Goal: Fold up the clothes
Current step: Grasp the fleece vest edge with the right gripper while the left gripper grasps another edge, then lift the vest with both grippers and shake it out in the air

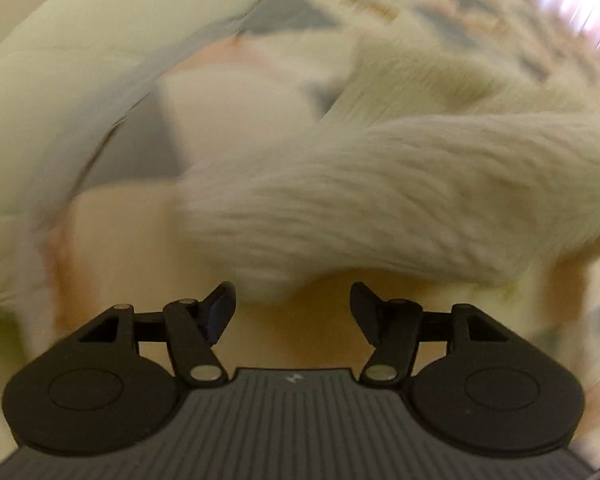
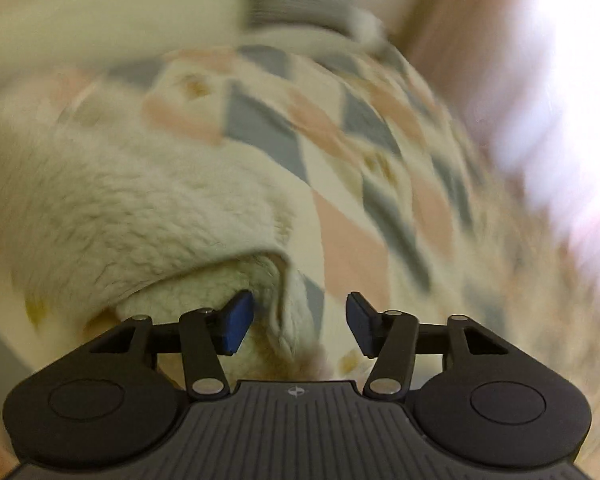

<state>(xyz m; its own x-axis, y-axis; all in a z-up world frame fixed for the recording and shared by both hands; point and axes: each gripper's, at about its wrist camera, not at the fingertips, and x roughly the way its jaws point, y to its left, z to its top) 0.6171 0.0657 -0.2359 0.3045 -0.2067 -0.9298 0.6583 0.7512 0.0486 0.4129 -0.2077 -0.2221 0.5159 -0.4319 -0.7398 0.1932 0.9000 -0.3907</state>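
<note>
Left gripper point(image 1: 292, 312): my jaws stand spread wide apart, with nothing between them. Only the peach-coloured part of the bedspread shows in the gap.

Fleece garment point(image 1: 380, 200): from my left wrist view, a cream, fluffy piece of clothing lies ahead of the jaws and to their right. Its rounded lower edge hangs just beyond the fingertips; heavy blur keeps me from telling whether it touches them.

Right gripper point(image 2: 300, 320): my jaws are spread here too, gripping nothing.

Fleece garment point(image 2: 120, 208): seen from my right wrist, it is heaped ahead and to the left of the jaws. A folded edge of it runs down into the gap, close beside the left blue pad point(image 2: 238, 322).

Bedspread point(image 2: 340, 152): a quilt with a grey, pink and cream diamond pattern, lying under the garment and stretching ahead and right of the jaws.

Sharpness: both views are smeared.
</note>
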